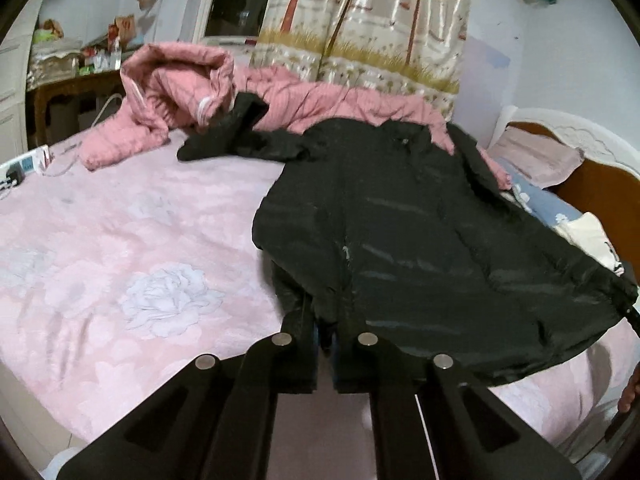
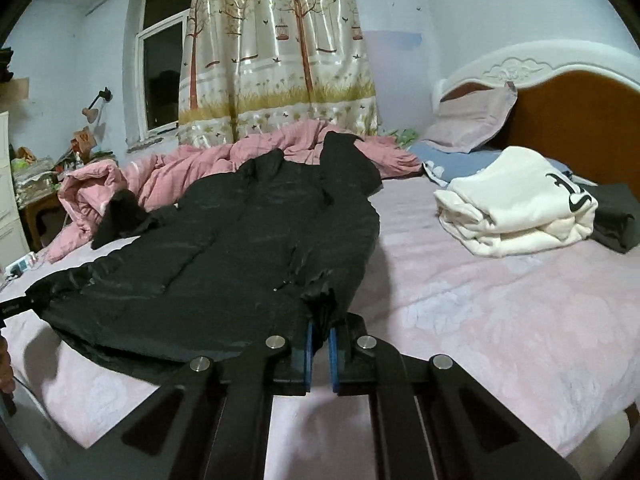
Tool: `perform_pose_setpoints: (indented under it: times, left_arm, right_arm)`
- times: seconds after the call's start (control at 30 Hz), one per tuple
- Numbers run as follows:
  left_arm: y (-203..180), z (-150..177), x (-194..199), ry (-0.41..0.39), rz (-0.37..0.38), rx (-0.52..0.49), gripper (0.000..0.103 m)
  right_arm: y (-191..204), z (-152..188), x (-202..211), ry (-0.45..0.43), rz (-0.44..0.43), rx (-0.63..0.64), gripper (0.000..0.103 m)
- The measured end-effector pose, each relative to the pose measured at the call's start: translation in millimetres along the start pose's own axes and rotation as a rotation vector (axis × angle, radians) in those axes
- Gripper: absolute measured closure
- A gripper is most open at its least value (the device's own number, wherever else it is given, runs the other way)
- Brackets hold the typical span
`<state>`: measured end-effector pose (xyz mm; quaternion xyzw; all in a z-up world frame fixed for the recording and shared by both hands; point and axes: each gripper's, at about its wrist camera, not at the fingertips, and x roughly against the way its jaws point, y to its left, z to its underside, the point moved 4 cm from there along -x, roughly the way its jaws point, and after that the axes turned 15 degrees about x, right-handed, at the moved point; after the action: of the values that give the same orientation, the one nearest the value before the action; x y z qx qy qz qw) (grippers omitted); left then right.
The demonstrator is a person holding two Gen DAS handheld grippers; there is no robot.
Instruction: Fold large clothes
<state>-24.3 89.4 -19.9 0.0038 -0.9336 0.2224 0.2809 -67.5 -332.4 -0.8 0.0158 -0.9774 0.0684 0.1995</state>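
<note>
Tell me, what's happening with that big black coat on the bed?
A person is folding it with a grabber tool in each hand. The left gripper and the right gripper have each pinched a bottom corner of the black coat, which lies spread out on the pink bed. A folded white top sits near the pillow.

coat (image 2: 240, 240) on bed (image 2: 480, 320), quilt (image 2: 192, 168) behind, folded clothes (image 2: 516, 208) right

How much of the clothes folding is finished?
Done: a white sweatshirt lies folded by the pillow. In hand: the left gripper and right gripper each pinch the hem of the black coat, spread flat on the bed. Left: folding the coat.
</note>
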Motion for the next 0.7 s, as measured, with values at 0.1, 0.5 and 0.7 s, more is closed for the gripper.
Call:
perform_pose_setpoints:
  times: [0.1,0.5,0.7]
  left_arm:
    - [-1,0,23,-0.019,0.018,-0.002,0.099]
    - [-51,-74,-50,0.042,-0.22,-0.118,0.099]
    - [-43,-70,-133,0.135,-0.255,-0.107,0.097]
  right_arm:
    - [-3,0,26,-0.032,-0.021,-0.026,0.096]
    - [-11,-85,-45,0.058,0.052,0.03,0.096]
    - [-18,-61,-150,0.189,0.04,0.003,0.096]
